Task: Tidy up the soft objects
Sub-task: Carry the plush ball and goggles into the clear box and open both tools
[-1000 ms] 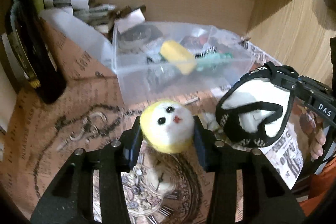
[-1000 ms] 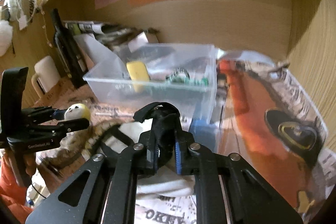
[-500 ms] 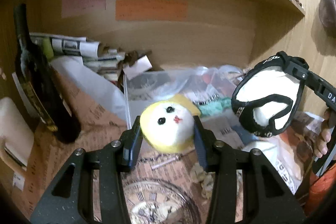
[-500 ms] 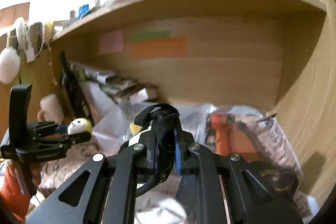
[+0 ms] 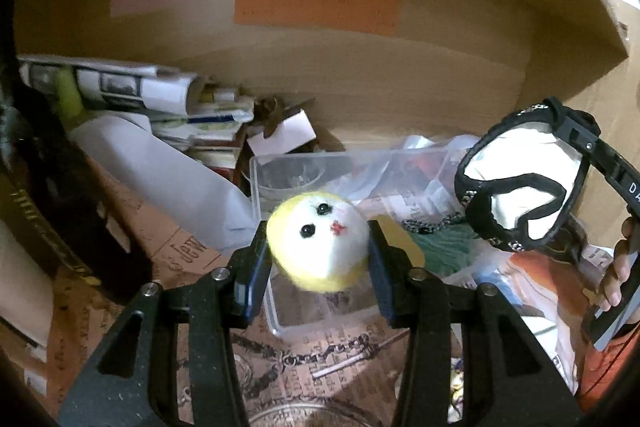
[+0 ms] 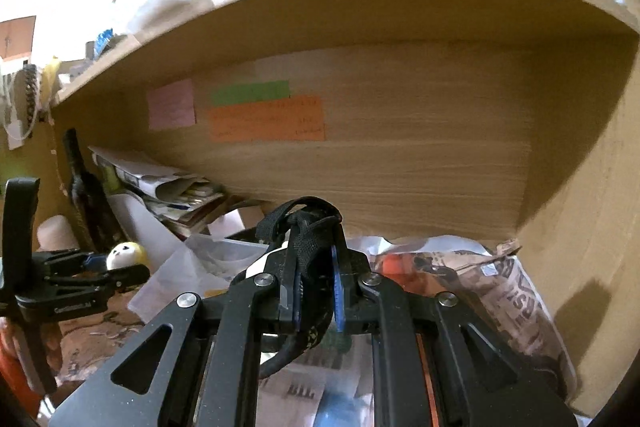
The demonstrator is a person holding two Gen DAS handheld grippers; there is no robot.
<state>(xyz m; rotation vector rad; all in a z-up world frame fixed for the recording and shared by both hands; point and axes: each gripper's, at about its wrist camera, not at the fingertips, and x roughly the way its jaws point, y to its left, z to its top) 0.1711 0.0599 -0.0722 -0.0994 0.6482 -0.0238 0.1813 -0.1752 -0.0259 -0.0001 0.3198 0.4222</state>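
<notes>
My left gripper (image 5: pixel 318 247) is shut on a yellow and white plush ball with a face (image 5: pixel 318 239), held above the near end of a clear plastic bin (image 5: pixel 296 167). The ball also shows in the right wrist view (image 6: pixel 124 253). My right gripper (image 6: pixel 316 267) is shut on the black strap (image 6: pixel 304 227) of a white, black-edged underwear-like garment (image 5: pixel 520 183), which hangs in the air at the right of the left wrist view. The bin holds a yellow sponge (image 5: pixel 396 231), a green cloth (image 5: pixel 444 247) and other small things.
The scene sits inside a wooden shelf nook with coloured sticky notes (image 5: pixel 316 3) on the back wall. A dark bottle (image 5: pixel 44 187) stands at the left. Rolled newspapers and paper clutter (image 5: pixel 132 91) lie at the back left. Printed paper covers the surface (image 5: pixel 328 363).
Both grippers have risen with their loads. The plush ball now hangs over the bin's near end, and the garment has lifted higher at the right.
</notes>
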